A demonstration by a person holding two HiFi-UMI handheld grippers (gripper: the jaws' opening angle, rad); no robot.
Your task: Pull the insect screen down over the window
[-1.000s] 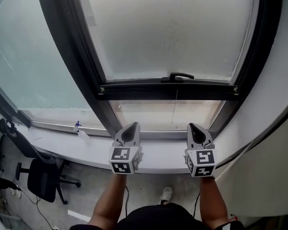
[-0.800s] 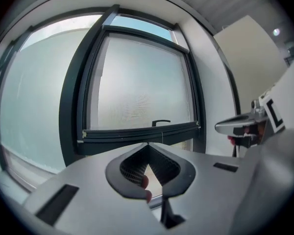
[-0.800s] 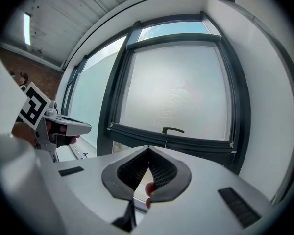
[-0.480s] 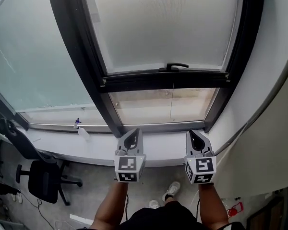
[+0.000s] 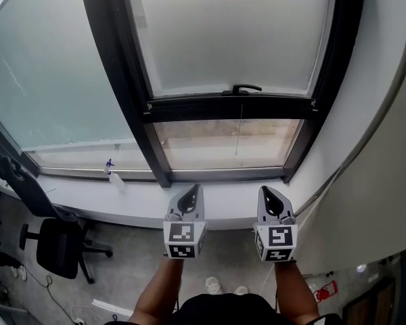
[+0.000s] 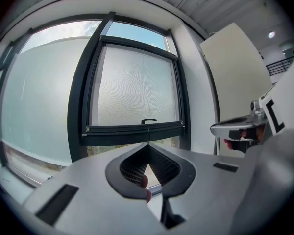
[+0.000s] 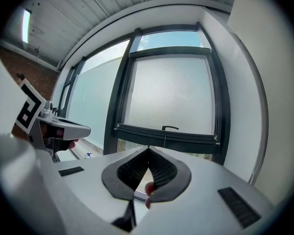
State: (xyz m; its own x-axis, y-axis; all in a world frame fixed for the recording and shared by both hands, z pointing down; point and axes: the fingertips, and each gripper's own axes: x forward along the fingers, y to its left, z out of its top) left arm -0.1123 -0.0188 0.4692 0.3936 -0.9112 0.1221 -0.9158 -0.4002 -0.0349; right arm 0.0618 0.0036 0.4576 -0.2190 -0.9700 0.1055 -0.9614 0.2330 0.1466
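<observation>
The grey mesh insect screen [image 5: 230, 32] covers most of the dark-framed window. Its black bottom bar [image 5: 230, 107] with a small handle [image 5: 247, 88] sits a short way above the sill [image 5: 223, 205], leaving a strip of open window below. A thin pull cord [image 5: 240, 133] hangs from the bar. My left gripper [image 5: 192, 189] and right gripper [image 5: 264, 191] are side by side at the sill's near edge, well back from the bar, both shut and holding nothing. In the left gripper view [image 6: 148, 146] and the right gripper view [image 7: 148, 149] the jaws meet in line with the cord.
A small spray bottle [image 5: 112, 175] stands on the sill at the left. An office chair [image 5: 47, 239] is on the floor below left. A white wall [image 5: 386, 134] closes the right side, and a frosted pane [image 5: 54, 80] fills the left.
Both grippers have drawn back from the window together, and the window now looks further off. The screen's bar keeps its height in the frame. The jaws stay shut.
</observation>
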